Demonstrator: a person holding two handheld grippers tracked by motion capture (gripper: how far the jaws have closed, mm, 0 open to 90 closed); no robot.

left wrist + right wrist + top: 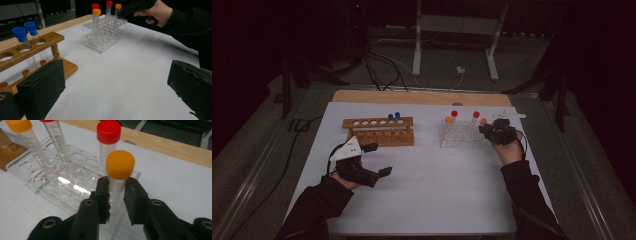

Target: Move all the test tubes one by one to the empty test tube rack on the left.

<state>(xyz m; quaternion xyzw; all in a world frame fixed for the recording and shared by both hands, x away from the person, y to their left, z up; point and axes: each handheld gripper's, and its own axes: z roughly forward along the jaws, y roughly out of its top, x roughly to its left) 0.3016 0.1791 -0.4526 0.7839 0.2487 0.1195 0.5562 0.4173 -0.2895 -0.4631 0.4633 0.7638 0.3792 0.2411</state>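
Right gripper (117,195) has its two black jaws pressed against the clear body of an orange-capped tube (120,165) just under the cap, at the centre of the right gripper view; gripping there leaves the cap free and keeps the tube upright, which suits lifting it straight out of its hole. That tube stands at the near corner of the clear plastic rack (37,182), with a red-capped tube (108,132) directly behind it and another orange and another red one toward the upper left of the frame. In the high view the same gripper (488,131) sits at the rack's right end, right of centre. Left gripper (115,85) waits with its jaws spread wide and nothing between them, low in its own view, resting at lower left of the high view beside the wooden rack (37,46). Two blue-capped tubes (25,30) already stand there, and open holes remain, so that rack looks like the likely destination.
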